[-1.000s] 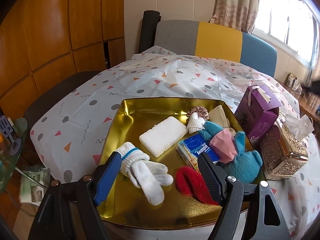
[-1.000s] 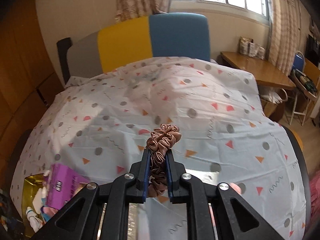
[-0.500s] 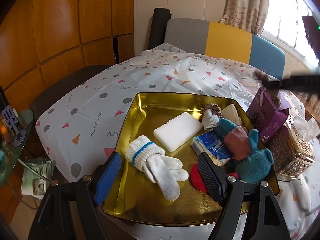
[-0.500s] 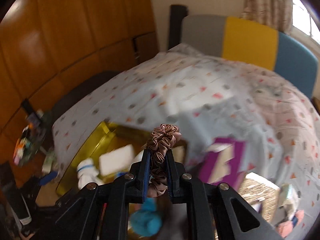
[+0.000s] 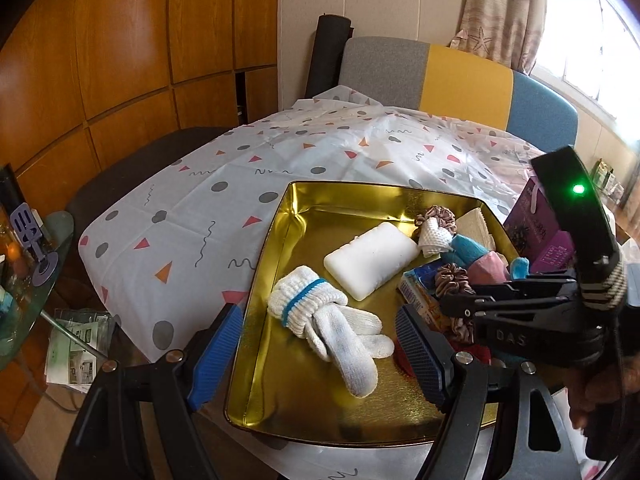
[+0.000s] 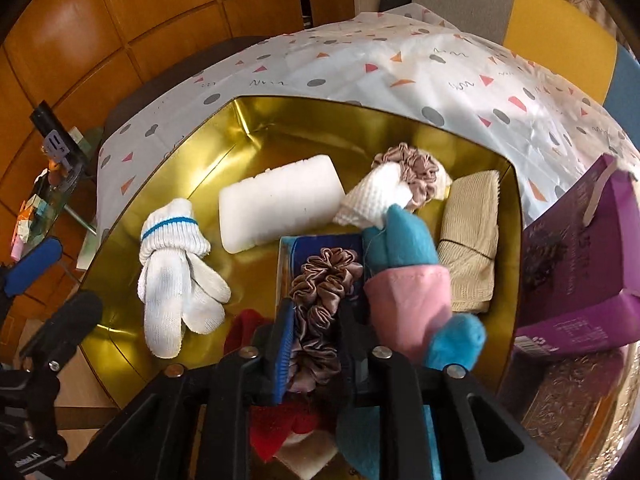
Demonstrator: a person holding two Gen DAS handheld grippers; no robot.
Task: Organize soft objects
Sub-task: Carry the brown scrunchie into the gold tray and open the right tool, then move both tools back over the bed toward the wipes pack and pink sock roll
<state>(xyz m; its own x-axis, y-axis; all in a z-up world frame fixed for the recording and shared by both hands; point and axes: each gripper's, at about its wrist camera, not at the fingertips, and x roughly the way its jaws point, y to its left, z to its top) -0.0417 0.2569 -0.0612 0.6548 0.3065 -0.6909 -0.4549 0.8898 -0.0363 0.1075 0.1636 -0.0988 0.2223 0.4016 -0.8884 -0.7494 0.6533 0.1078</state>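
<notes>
Since earlier frames we swung our right gripper (image 6: 314, 334) over the gold metal tray (image 6: 168, 168) | its jaws just opening around the brown satin scrunchie (image 6: 324, 276), at tray's 5 o'clock | our left gripper (image 5: 316, 352) gaped, holding nothing

- Tray (image 6: 168, 152): shiny gold.
- Scrunchie (image 6: 320, 280): dusty mauve satin.
- Glove (image 6: 176, 264): white knit, blue cuff band.
- Sponge (image 6: 276, 204): plain white.
- Plush toy (image 6: 404, 256): teal with pink.
- Box (image 6: 580, 264), 3 o'clock: purple.
- Cloth over worktop (image 6: 400, 60): white; grey dots, orange-red triangles, squiggles.
</notes>
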